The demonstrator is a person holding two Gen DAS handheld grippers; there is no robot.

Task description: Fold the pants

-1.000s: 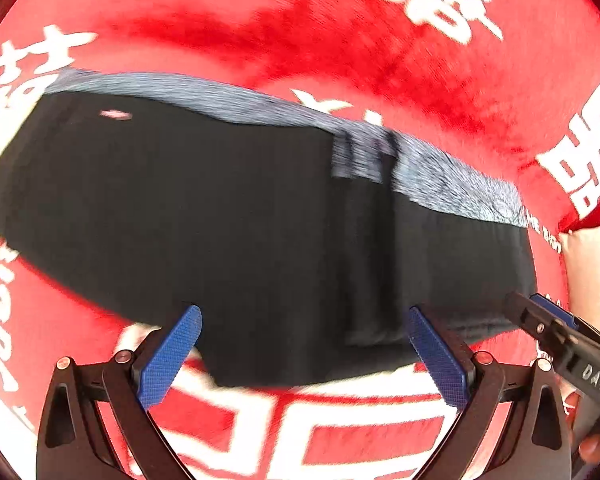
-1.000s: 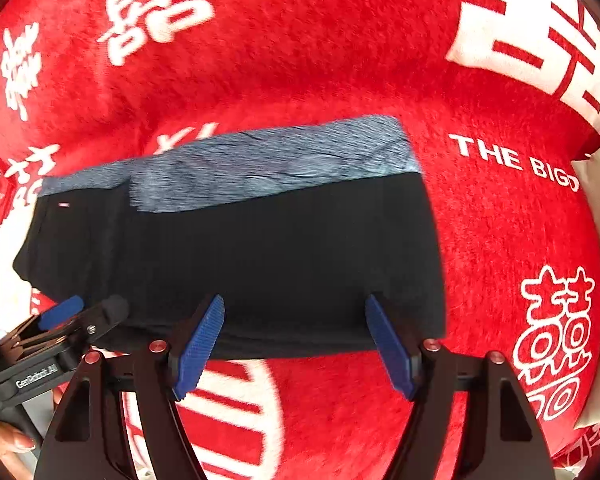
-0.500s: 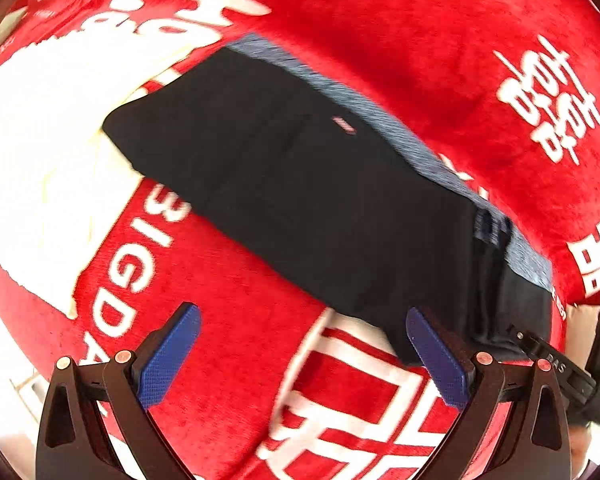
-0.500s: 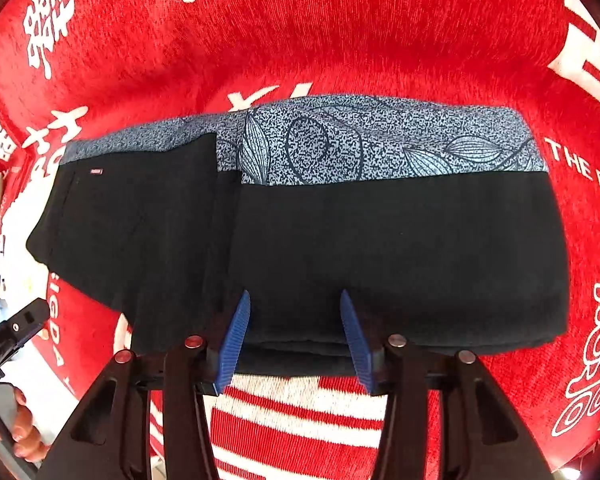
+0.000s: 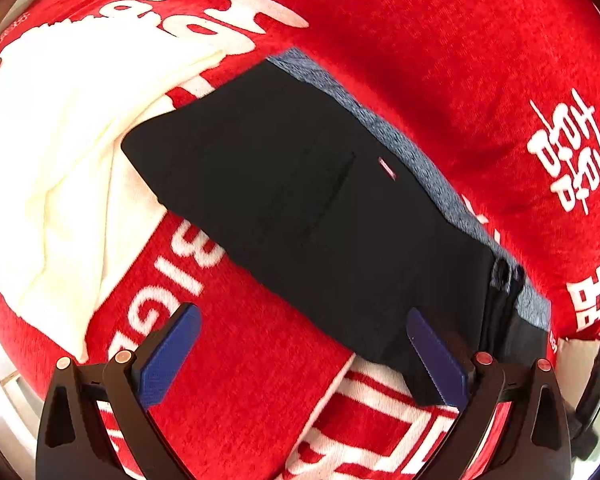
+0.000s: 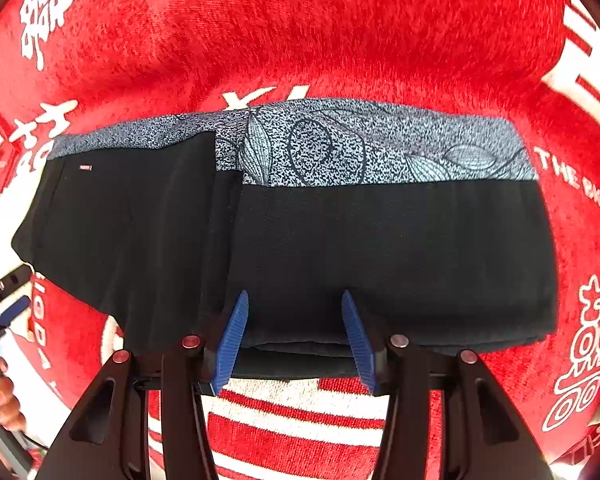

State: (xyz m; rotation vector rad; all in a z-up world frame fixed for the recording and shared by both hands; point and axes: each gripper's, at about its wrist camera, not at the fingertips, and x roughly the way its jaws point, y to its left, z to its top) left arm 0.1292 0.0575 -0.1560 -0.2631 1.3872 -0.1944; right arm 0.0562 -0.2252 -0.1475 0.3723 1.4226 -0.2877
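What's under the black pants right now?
The pants lie on a red blanket with white lettering; a cream cloth runs under their far corner. Whatever lies beneath the folded layers is hidden.

The black pants (image 6: 340,248) lie flat and folded, with a grey leafy band along the 12 o'clock edge.

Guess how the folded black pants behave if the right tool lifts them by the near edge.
The black pants likely flop: soft knit, layers sagging at the edge. The stacked fold may peel open, since the right tool straddles only part. The fuzzy red blanket probably resists sliding.
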